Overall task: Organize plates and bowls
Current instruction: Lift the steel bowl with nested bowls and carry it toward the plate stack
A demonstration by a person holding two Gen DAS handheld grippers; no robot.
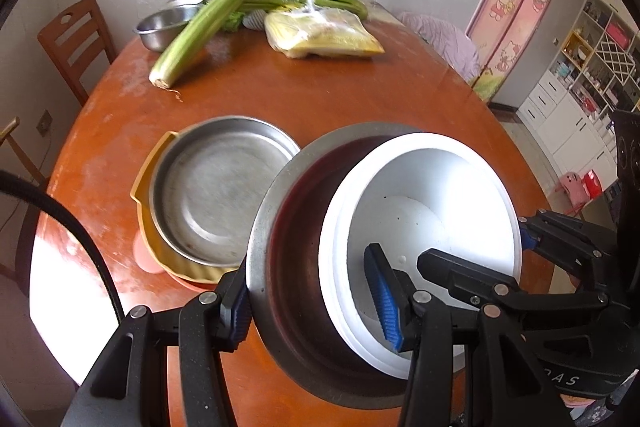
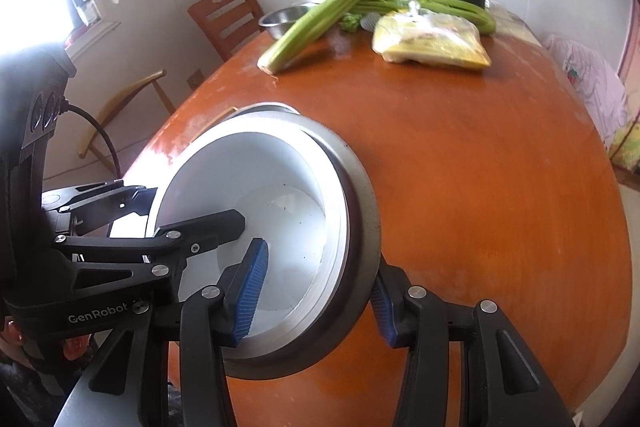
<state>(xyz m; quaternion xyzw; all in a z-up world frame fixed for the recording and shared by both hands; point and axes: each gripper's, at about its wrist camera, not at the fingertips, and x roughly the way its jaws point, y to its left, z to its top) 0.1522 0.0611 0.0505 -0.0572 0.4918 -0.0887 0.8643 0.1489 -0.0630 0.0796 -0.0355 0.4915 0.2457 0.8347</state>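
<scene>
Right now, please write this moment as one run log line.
left gripper: shut on steel bowl | right gripper: shut on same bowl | white bowl: nested inside | round steel plate: on yellow dish

White bowls (image 1: 432,227) nested in steel bowl (image 1: 272,227); plate stack (image 1: 216,187) just left of left claw (image 1: 312,303), celery (image 1: 200,27) probably well beyond.

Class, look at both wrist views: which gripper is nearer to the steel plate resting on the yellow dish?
Left. The left gripper clamps the stacked bowls' rim beside the steel plate; the right gripper grips the far rim.
</scene>
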